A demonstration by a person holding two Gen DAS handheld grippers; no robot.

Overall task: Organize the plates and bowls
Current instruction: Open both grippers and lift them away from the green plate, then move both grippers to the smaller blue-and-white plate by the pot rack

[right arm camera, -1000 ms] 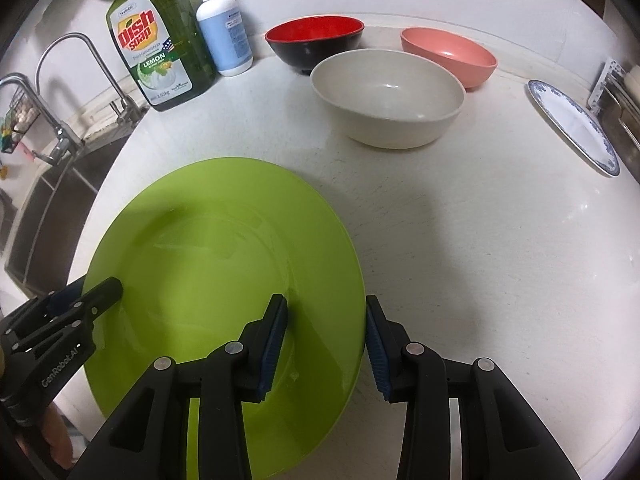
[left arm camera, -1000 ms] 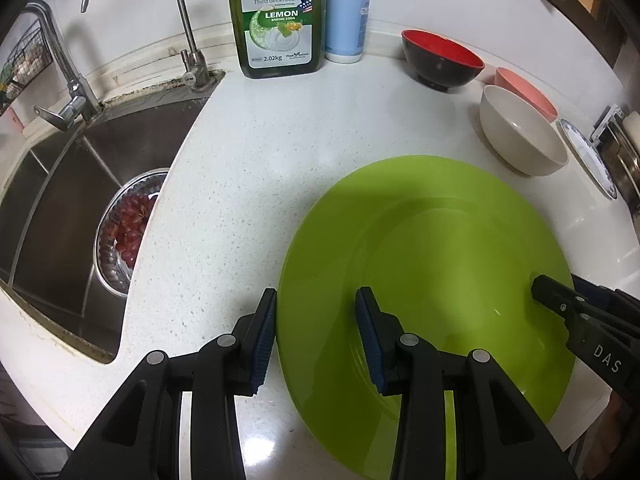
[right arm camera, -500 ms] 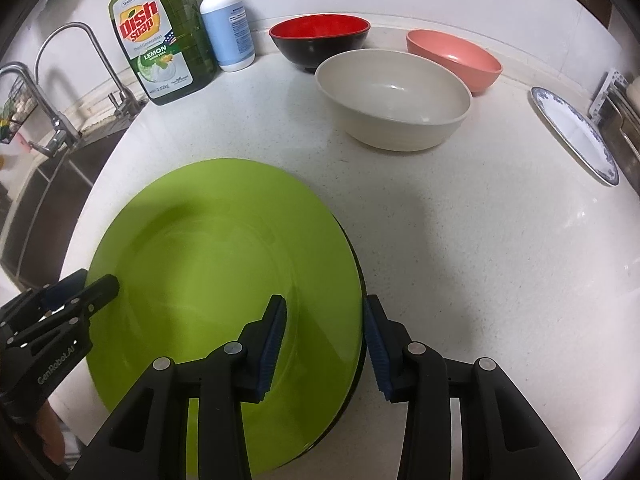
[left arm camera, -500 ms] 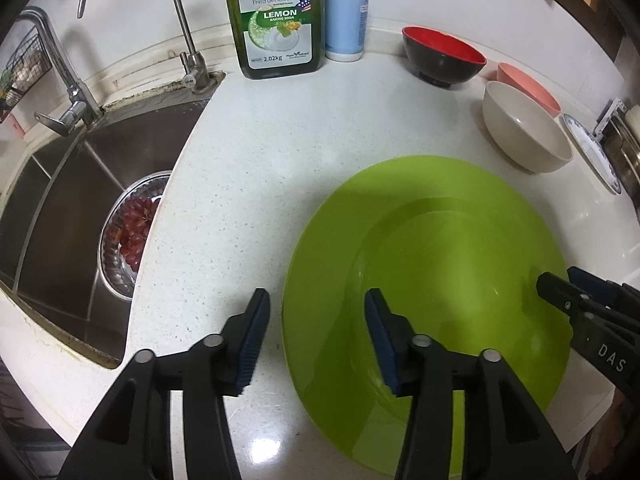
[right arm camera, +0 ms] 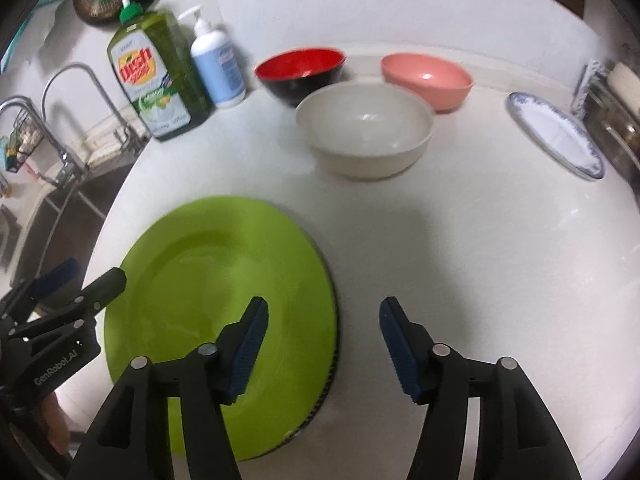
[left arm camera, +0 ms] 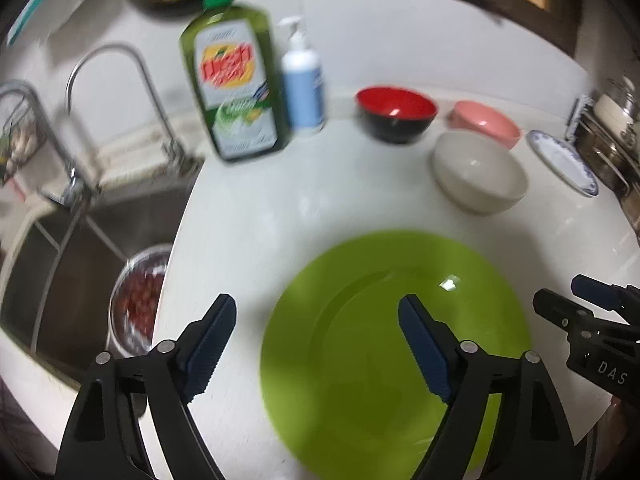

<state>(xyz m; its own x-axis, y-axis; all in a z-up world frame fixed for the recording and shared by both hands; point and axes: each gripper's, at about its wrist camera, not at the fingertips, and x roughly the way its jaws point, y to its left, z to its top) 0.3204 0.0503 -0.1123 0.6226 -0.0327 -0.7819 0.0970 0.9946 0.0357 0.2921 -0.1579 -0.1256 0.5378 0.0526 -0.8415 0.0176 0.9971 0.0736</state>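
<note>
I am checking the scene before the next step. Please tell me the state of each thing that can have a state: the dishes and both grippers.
Green plate: flat on the counter, on a dark-rimmed plate, not gripped.
Beige bowl: upright, empty.
Red and black bowl: upright; contents unclear.
Pink bowl: upright, empty.
Blue-rimmed plate: flat, empty.
Left gripper: open.
Right gripper: open.

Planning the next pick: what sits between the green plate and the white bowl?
Nothing: only bare countertop separates the green plate from the white bowl, clearest in the right wrist view.
</note>
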